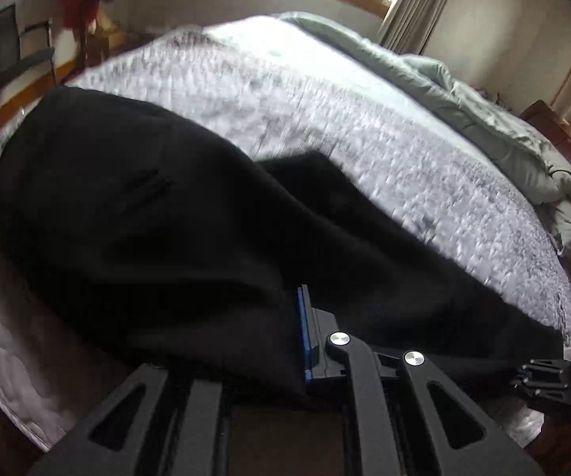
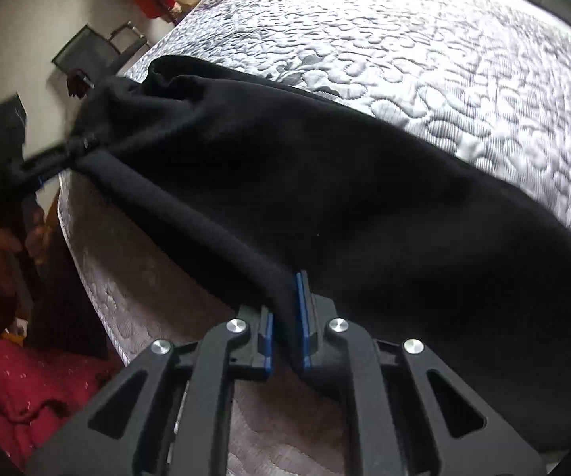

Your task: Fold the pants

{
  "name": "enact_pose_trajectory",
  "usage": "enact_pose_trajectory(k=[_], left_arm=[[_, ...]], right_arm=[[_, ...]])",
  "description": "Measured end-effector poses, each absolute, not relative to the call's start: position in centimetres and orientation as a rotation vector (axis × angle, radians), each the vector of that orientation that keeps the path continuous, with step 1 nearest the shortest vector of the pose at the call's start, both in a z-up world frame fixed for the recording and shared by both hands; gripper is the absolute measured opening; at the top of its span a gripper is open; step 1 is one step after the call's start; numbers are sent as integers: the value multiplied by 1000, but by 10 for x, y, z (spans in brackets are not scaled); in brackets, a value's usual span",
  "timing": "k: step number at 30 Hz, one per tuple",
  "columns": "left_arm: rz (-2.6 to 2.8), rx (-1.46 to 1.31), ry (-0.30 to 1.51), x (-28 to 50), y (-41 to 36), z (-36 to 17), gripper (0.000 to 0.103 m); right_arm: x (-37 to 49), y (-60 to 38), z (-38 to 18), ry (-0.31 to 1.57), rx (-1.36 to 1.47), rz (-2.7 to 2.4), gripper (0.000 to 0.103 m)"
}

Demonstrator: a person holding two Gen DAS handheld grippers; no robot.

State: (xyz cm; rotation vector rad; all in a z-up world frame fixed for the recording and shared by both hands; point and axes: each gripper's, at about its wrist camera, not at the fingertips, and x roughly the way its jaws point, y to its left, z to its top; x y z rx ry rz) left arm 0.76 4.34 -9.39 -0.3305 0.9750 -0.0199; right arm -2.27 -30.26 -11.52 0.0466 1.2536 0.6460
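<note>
- Left wrist view: the black pants (image 1: 158, 214) lie across the near part of the quilted mattress (image 1: 325, 119), bunched into a broad dark mound toward the mattress's left edge and trailing in a narrower band toward its near right corner.
- The left gripper (image 1: 285, 337) has its jaws drawn close together on a fold of the pants; the cloth drapes over the left finger and hides it, and only the blue-edged right finger shows against the fabric.
- At the mattress's near right corner the right gripper (image 1: 543, 373) is seen from the side, its tips at the end of the dark band; its jaws cannot be read from here.
- A grey-green duvet (image 1: 483, 119) is heaped along the far right side of the mattress, well apart from the pants.
- Right wrist view: the pants (image 2: 325, 206) stretch diagonally over the mattress (image 2: 444, 59), along its near edge.
- The right gripper (image 2: 285, 325) stands narrow, its two blue pads pinching a rolled edge of the pants between them.
- From that pinch the rolled edge runs taut along the mattress edge to the left gripper (image 2: 75, 150), which grips the cloth's other end beyond the mattress's left corner.
- A red cloth (image 2: 15, 357) lies below the mattress's side.
</note>
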Motion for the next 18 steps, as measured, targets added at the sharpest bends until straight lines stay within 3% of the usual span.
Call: enact_pose_trajectory(k=[4,5,7,9,12,14,18], left_arm=[[-76,-495,1086,6,66,-106,23],[-83,-520,1097,7,71,-106,38],[-90,-573,1119,8,83,-106,52],[-96,-649,1132,9,97,-109,52],[-87,-733,1154,9,114,-117,51],[-80,-730,1171,10,118,-119,41],[-40,-606,1186,11,103,-122,41]], right_arm=[[-22,-305,-114,1268,84,631,14],[-22,-305,-113,1269,83,625,15],[-24,-305,-111,1273,93,616,20],[-27,-307,-109,1276,118,615,38],[-32,-306,-105,1268,100,605,40],[-34,-303,-105,1272,102,596,42],[-32,-302,-111,1286,114,564,47]])
